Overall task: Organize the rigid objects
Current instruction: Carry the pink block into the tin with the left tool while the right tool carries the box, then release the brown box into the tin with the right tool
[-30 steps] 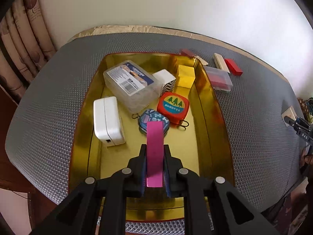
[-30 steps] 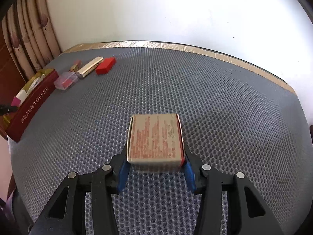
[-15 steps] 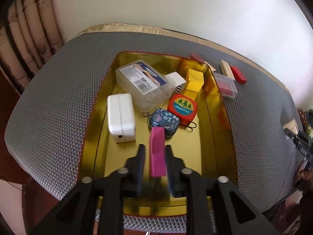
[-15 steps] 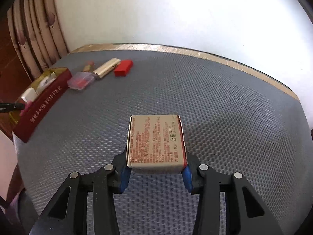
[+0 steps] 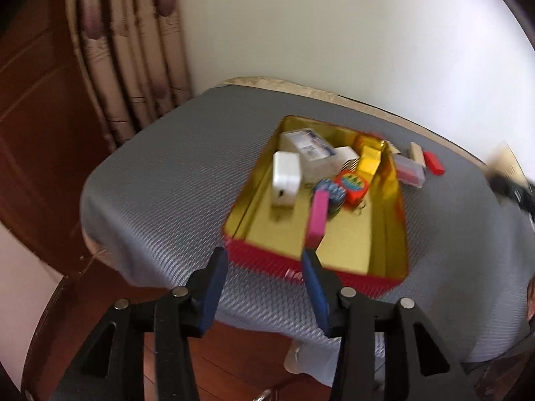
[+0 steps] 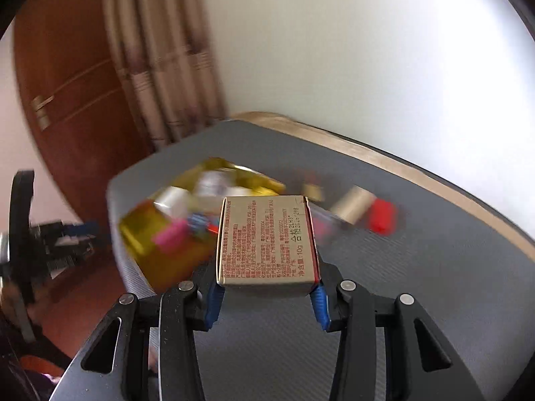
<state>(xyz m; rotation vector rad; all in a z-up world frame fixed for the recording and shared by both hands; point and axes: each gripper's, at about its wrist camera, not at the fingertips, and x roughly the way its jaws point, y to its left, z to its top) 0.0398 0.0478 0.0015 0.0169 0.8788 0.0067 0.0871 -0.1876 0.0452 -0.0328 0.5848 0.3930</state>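
The left gripper (image 5: 264, 284) is opening, nothing between its blue pads; just beyond, the pink rectangular block (image 5: 317, 217) stands tilted inside the gold-lined red tin tray (image 5: 394, 234) on the grey mesh cushion (image 5: 160, 180); the right gripper (image 6: 265, 295) clamps a tan printed cardboard box (image 6: 265, 240); far behind lies a red block (image 6: 381, 217).

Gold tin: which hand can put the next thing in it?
The right. Its tool grips the tan box with the gold tin ahead. The left tool is opening with nothing between; the pink block already stands inside.
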